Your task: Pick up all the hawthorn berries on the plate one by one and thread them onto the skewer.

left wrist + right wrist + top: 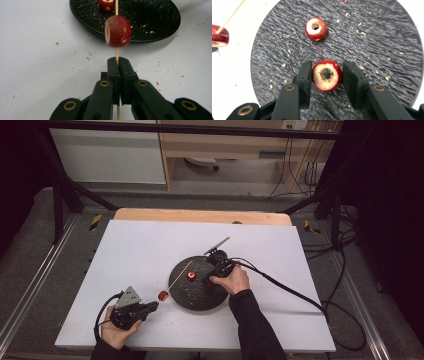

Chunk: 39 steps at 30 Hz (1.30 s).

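Note:
A thin wooden skewer [116, 53] is clamped in my left gripper [117, 61], which is shut on its lower end. A cored red fruit [118, 31] is threaded on the skewer just ahead of the jaws, over the white table near the plate's edge [163, 295]. My right gripper [326, 71] is open over the black plate [387, 50]. Its jaws stand either side of a second cored red fruit [327, 75]: the left pad touches it and the right pad leaves a small gap. A third cored fruit [316, 28] lies farther on the plate.
The round black plate [195, 295] sits mid-table on a white board [140, 250], scattered with small crumbs. Each gripper trails a black cable across the board. Beyond the far edge are a black frame and a wooden shelf.

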{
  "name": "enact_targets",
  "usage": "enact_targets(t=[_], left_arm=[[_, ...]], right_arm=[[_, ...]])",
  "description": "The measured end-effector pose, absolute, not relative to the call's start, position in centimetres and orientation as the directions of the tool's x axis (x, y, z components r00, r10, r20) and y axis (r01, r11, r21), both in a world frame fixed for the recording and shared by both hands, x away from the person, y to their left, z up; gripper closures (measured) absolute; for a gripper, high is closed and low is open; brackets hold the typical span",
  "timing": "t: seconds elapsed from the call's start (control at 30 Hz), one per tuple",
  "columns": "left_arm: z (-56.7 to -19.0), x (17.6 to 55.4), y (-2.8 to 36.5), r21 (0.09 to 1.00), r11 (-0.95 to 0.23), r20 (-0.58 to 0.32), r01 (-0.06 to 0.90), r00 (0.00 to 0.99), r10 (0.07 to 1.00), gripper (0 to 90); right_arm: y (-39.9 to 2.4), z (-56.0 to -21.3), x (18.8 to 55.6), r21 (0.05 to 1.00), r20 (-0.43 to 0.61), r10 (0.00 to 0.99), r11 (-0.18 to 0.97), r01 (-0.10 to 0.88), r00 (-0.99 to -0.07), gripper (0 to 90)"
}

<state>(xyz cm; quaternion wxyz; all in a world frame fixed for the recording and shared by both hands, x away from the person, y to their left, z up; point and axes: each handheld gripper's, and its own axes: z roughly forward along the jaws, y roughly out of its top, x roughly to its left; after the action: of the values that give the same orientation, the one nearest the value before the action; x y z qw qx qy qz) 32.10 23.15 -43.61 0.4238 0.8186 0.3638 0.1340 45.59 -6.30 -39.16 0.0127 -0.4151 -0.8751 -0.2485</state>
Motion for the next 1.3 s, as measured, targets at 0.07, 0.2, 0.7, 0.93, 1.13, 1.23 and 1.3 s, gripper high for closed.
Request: enact_targets(t=[0.07, 0.2, 0.7, 0.93, 1.13, 1.23, 1.3], left_arm=[[-43.6, 32.1, 23.1, 0.792, -0.376, -0.089, 0.482, 0.7, 0.709, 88.1], [-43.6, 32.1, 23.0, 0.792, -0.376, -0.088, 0.48, 0.7, 0.708, 88.1], [-43.6, 31.9, 22.4, 0.795, -0.38, -0.081, 0.472, 0.704, 0.706, 88.1], [-43.6, 31.8, 21.8, 0.797, -0.383, -0.079, 0.467, 0.709, 0.701, 88.1], [-43.6, 31.6, 21.2, 0.802, -0.382, -0.075, 0.458, 0.713, 0.698, 88.1], [-43.6, 31.4, 20.9, 0.802, -0.384, -0.075, 0.457, 0.715, 0.695, 88.1], [-43.6, 31.4, 20.7, 0.802, -0.386, -0.073, 0.456, 0.716, 0.694, 88.1]], right_arm=[[-6.6, -38.7, 45.4, 0.437, 0.227, 0.72, 0.526, 0.729, -0.656, 61.5], [-7.1, -37.9, 45.0, 0.467, 0.225, 0.72, 0.512, 0.721, -0.657, 61.6], [-10.0, -36.9, 43.1, 0.606, 0.258, 0.727, 0.391, 0.693, -0.636, 61.7], [-11.5, -37.2, 42.0, 0.671, 0.295, 0.724, 0.308, 0.674, -0.624, 61.7], [-12.6, -37.6, 40.9, 0.725, 0.343, 0.712, 0.213, 0.655, -0.612, 61.8], [-13.2, -37.8, 40.5, 0.749, 0.374, 0.708, 0.15, 0.645, -0.599, 61.8], [-13.6, -38.0, 40.2, 0.764, 0.399, 0.698, 0.105, 0.637, -0.594, 61.8]])
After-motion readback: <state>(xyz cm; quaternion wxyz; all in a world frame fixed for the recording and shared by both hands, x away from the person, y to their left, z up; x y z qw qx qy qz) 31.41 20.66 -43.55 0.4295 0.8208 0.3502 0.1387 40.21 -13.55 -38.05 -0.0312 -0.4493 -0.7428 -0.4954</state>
